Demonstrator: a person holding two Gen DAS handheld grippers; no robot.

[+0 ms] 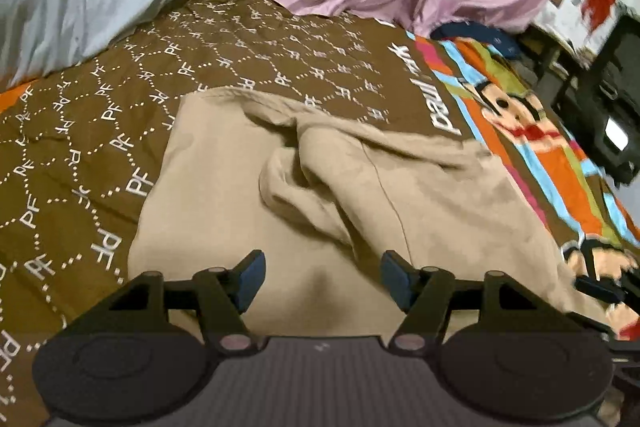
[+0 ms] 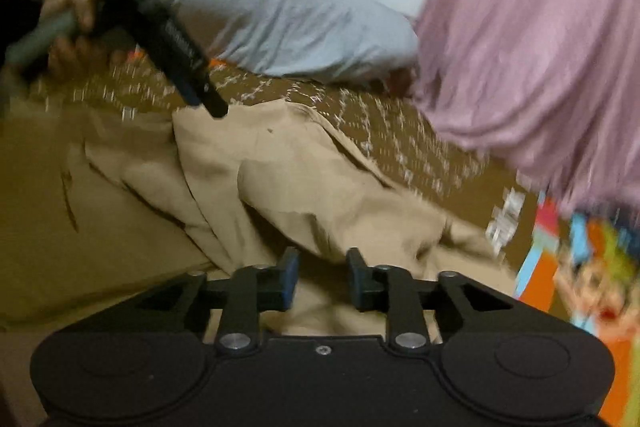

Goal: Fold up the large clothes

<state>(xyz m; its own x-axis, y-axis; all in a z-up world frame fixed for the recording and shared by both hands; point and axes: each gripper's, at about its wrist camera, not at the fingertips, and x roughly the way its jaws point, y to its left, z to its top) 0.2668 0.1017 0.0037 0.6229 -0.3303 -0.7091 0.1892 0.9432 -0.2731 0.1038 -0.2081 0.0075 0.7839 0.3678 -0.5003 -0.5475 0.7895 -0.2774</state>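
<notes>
With my left gripper (image 1: 322, 277) spread wide and my right gripper (image 2: 322, 277) part open, both empty above the tan garment (image 1: 360, 195) bunched on the bedspread (image 1: 120, 99), I'm between folds and need a fresh edge.

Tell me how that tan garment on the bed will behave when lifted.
The tan garment looks floppy: it lies in soft folds, so it will likely sag and drape. Its layers are bunched, so they may slide apart. It probably won't slip much on the brown bedspread.
</notes>
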